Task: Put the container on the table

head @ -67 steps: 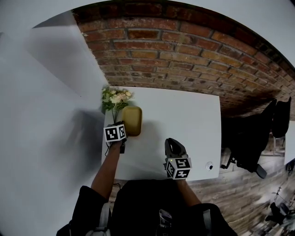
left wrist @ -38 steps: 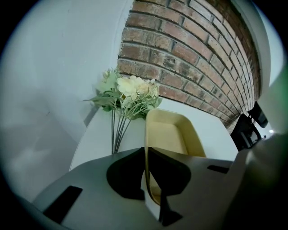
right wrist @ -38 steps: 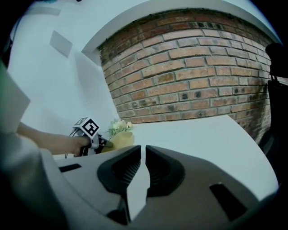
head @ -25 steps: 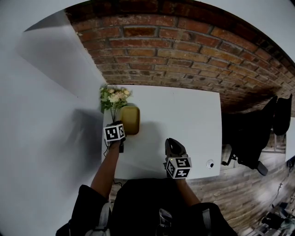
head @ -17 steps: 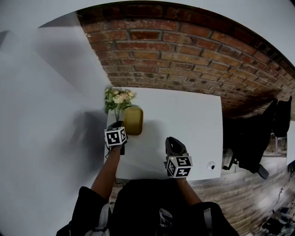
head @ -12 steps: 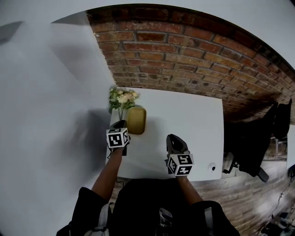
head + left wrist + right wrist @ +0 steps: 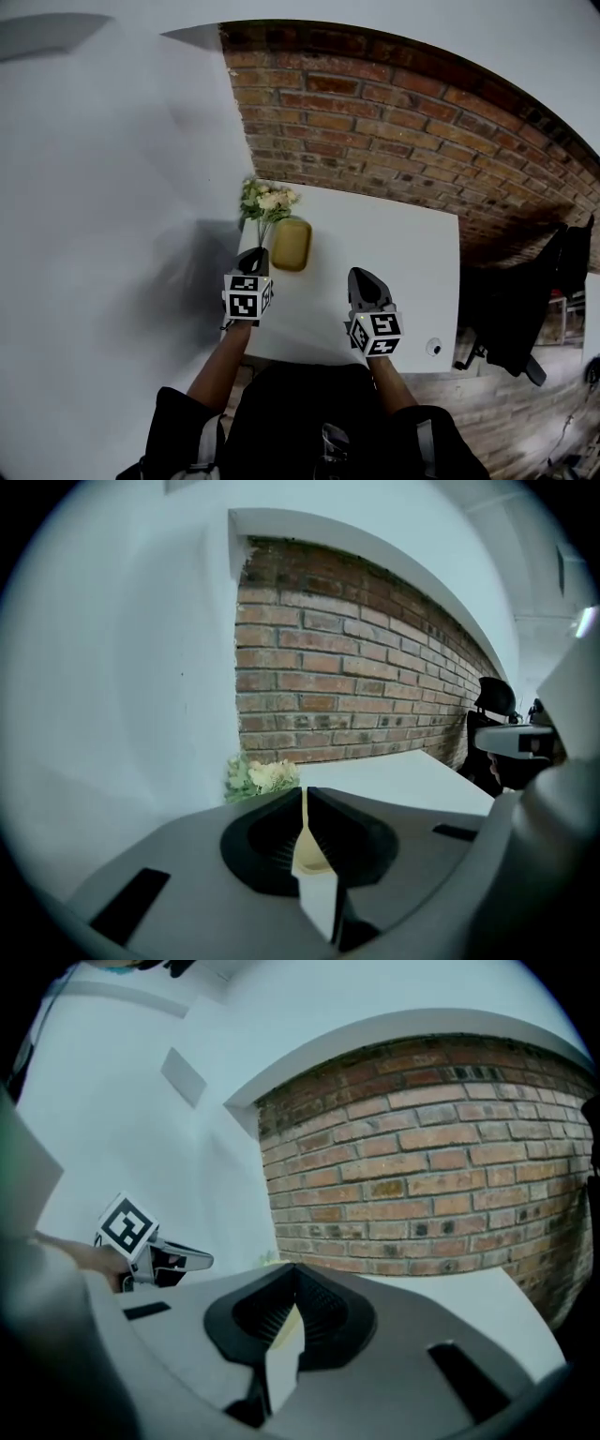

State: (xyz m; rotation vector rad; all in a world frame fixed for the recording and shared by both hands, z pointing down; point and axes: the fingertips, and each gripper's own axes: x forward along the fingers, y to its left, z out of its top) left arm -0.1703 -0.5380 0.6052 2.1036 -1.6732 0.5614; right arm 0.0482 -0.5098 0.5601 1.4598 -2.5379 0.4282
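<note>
Your left gripper [image 7: 255, 253] jaws pressed together on nothing, just beside yellow container [image 7: 292, 245] on white table [image 7: 403, 253], flowers [image 7: 266, 200] behind, your right gripper [image 7: 362, 276] likewise closed, empty.

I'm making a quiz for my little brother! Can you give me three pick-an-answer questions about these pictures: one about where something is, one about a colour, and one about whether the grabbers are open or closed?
1. Where is the mustard-yellow rounded container?
A. Held in a gripper
B. On the white table, beside the cream flowers
C. On the floor

2. What colour is the brick wall?
A. Red-brown
B. Green
C. Blue

3. How are the left gripper and the right gripper?
A. Both wide open
B. One is clamped on the container
C. Both shut and empty

Answers:
1 B: the head view shows it lying on the tabletop next to the flowers.
2 A: red-brown bricks fill the background.
3 C: each gripper view shows its jaws closed together on nothing.
</note>
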